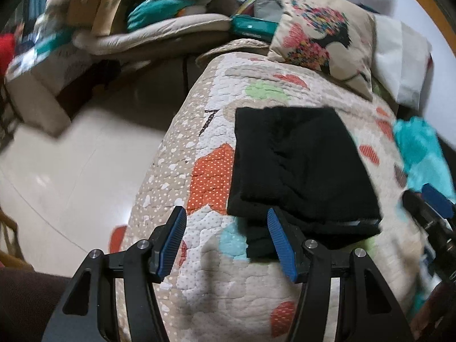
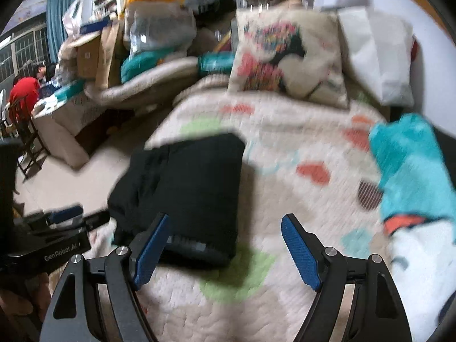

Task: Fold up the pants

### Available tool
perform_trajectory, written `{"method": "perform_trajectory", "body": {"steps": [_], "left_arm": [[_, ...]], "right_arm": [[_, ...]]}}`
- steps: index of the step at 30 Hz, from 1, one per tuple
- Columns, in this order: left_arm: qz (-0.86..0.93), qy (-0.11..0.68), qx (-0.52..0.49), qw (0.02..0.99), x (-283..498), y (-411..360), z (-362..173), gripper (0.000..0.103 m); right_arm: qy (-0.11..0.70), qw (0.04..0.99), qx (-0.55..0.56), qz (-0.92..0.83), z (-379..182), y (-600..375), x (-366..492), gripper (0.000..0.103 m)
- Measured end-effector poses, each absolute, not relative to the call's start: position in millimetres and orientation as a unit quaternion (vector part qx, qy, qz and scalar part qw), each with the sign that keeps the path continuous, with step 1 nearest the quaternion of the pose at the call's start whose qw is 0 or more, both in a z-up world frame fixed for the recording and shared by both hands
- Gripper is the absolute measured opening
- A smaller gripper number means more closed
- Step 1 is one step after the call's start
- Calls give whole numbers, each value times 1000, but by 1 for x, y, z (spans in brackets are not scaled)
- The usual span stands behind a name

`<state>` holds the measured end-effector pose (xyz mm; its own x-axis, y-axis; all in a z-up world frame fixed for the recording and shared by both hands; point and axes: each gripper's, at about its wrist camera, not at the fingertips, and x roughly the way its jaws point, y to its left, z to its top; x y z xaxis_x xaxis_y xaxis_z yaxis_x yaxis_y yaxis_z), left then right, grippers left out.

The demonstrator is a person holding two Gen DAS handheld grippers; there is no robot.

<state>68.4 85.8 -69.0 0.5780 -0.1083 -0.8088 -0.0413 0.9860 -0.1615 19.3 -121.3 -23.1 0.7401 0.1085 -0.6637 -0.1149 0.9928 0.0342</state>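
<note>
In the left wrist view, a pale floor point(image 1: 71, 154) fills the left of the frame, with boxes and bags stacked along the upper left. At lower centre the left gripper point(image 1: 226, 222) is seen with its jaws standing apart and nothing pressed between the pads; only patterned quilt point(image 1: 211, 279) lies in the gap, and its right finger sits just over the near left corner of the pants point(image 1: 302, 165). The pants, black, are laid in a compact squarish stack right of centre on the quilt, layers visible at the near edge, so the folding is judged nearly or wholly done. The flat, open stretch of quilt is probably chosen because it lets the cloth be squared. A printed cushion point(image 1: 319, 40) is propped at the upper right, and a teal cloth point(image 1: 421, 154) lies at the right edge, well apart from the pants, where part of the other tool also shows.

In the right wrist view, much blurred, something unseen from the left is shown: seated people, one in red, at the far left, and the left tool's body at lower left. The pants point(image 2: 185, 191) appear left of centre. The right gripper point(image 2: 225, 223) is held wide with nothing between its pads, its left finger over the near edge of the stack. The teal cloth point(image 2: 410, 171) is seen in full at the right.
</note>
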Motion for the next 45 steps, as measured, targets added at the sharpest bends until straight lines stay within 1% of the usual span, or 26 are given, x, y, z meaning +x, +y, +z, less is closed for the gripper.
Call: {"method": "perform_trajectory", "body": {"steps": [1,2,4,6,9,13,17,24,27,33,45], "left_arm": [[-22,462,-97,881,72,90,-65,59],[-24,463,-106,880,77,92,-59,59],[-25,461,-103,881,88,92,-50,59],[-19,450,-94,888,102,90,-38,59],[-13,439,-98,893,126,87,-27,59],[-7,438,-125,890,150,91,-29,59],[2,449,-133,884,156,97,-49,59],[-3,486,-133,864,160,97,-83,59],[-16,492,-146,858,161,93,-85,59],[-24,488,-134,862,160,85,-82,59],[-22,483,-118,867,159,80,-78,59]], "right_arm": [[338,940,-7,53,-12,-124,19,86],[318,947,-8,46,0,-126,18,93],[271,962,-5,37,26,-132,19,103],[244,969,-12,40,45,-136,27,103],[295,953,-37,53,55,-138,63,103],[345,936,-2,74,55,-152,101,103],[381,922,28,71,34,-166,127,103],[440,892,74,74,-21,-178,149,103],[444,889,75,81,-32,-174,148,103],[456,882,77,94,-47,-166,144,103],[456,881,78,93,-49,-163,141,103]]}}
